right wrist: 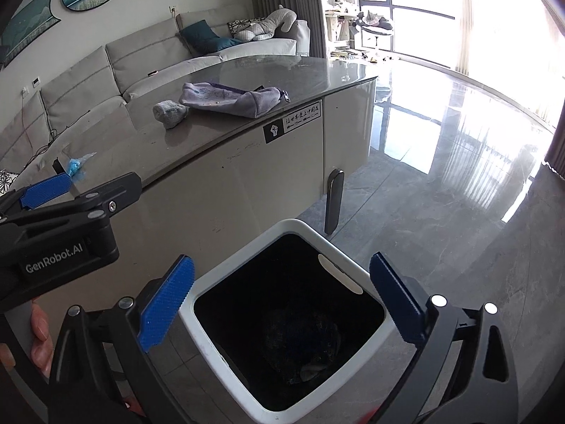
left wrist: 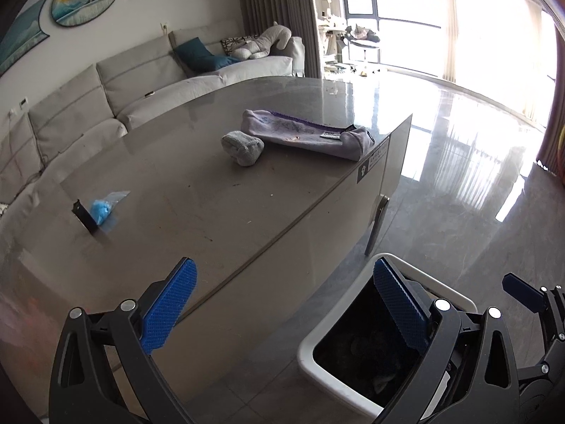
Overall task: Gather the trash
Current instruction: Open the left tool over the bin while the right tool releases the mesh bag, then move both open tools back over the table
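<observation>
Both grippers spread wide, empty. Right gripper (right wrist: 279, 304) hangs over bin (right wrist: 212, 346). Left gripper (left wrist: 282, 304) nearer table: blue wrapper (left wrist: 102, 208) ahead-left of it, grey wad (left wrist: 243, 147) farther ahead.

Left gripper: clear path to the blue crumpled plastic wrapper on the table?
Probably yes. The left gripper is open and empty above the grey tabletop; only bare surface lies toward the blue crumpled plastic wrapper. The small black upright object beside it might get bumped.
</observation>
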Available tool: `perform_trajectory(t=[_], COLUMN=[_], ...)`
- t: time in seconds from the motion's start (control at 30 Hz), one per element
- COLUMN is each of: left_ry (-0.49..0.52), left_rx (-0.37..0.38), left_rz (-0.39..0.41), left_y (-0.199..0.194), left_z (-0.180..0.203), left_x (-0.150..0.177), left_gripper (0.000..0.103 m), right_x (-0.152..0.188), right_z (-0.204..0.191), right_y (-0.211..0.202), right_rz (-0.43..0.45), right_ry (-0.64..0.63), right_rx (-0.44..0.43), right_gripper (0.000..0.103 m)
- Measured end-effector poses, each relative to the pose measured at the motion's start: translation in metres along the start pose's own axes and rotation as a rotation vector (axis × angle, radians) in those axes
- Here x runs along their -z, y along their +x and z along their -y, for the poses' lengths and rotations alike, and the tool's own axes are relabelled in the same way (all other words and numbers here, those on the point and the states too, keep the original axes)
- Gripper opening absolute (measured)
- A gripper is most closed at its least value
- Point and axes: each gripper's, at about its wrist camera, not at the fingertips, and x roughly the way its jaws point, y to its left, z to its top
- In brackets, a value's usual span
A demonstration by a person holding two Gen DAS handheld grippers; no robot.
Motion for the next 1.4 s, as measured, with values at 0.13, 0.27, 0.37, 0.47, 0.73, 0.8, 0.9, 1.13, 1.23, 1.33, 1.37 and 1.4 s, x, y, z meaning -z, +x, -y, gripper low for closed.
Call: perform_trajectory(t=[0.13, 0.27, 0.37, 0.47, 0.73, 0.8, 0.9, 1.13, 1.23, 1.33, 1.37, 1.4], left_ry=[-0.005, -0.01, -0.017, -0.027, -0.104, -0.122, -0.149, -0.202, -0.232, -0.267, -0.284, -0.303], left_rx=[0.0, 0.0, -0.002, -0.009, -0.022, -0.031, -0.059, -0.149, -0.183, -0.228, -0.245, -0.259], left_rz=[0.004, 0.01, 0.015, 0.018, 0.058, 0.07, 0.088, 0.076, 0.076, 0.06, 0.055, 0.049], left_y=[-0.001, -0.004, -0.006, -0.008, -0.02, -0.023, -0.024, -0.009, -0.002, 0.009, 0.013, 0.017], left_z=[-0.001, -0.003, -0.008, -0.013, -0.047, -0.059, -0.081, -0.143, -0.169, -0.194, -0.202, -0.211], left_x=[0.0, -0.001, -0.001, -0.002, -0.012, -0.016, -0.021, -0.028, -0.03, -0.032, -0.033, -0.034], left_gripper=[0.098, 0.098, 0.098, 0.098, 0.098, 0.098, 0.098, 0.098, 0.098, 0.098, 0.098, 0.098], right_x=[-0.005, -0.008, -0.012, -0.017, -0.044, -0.051, -0.062, -0.086, -0.096, -0.105, -0.108, -0.11], right_z=[-0.003, -0.007, -0.012, -0.019, -0.045, -0.053, -0.07, -0.118, -0.136, -0.158, -0.164, -0.171], right_y=[-0.003, -0.005, -0.007, -0.007, -0.012, -0.011, -0.006, 0.011, 0.02, 0.031, 0.036, 0.04], right_rz=[0.016, 0.025, 0.039, 0.051, 0.118, 0.13, 0.145, 0.182, 0.19, 0.194, 0.193, 0.19], right_ry=[-0.008, -0.015, -0.022, -0.037, -0.091, -0.101, -0.135, -0.193, -0.203, -0.222, -0.23, -0.238], right_rx=[0.0, -0.007, -0.012, -0.021, -0.041, -0.041, -0.055, -0.107, -0.131, -0.149, -0.155, -0.16], right_gripper=[0.099, 0.099, 0.099, 0.099, 0.099, 0.099, 0.099, 0.099, 0.099, 0.099, 0.099, 0.099])
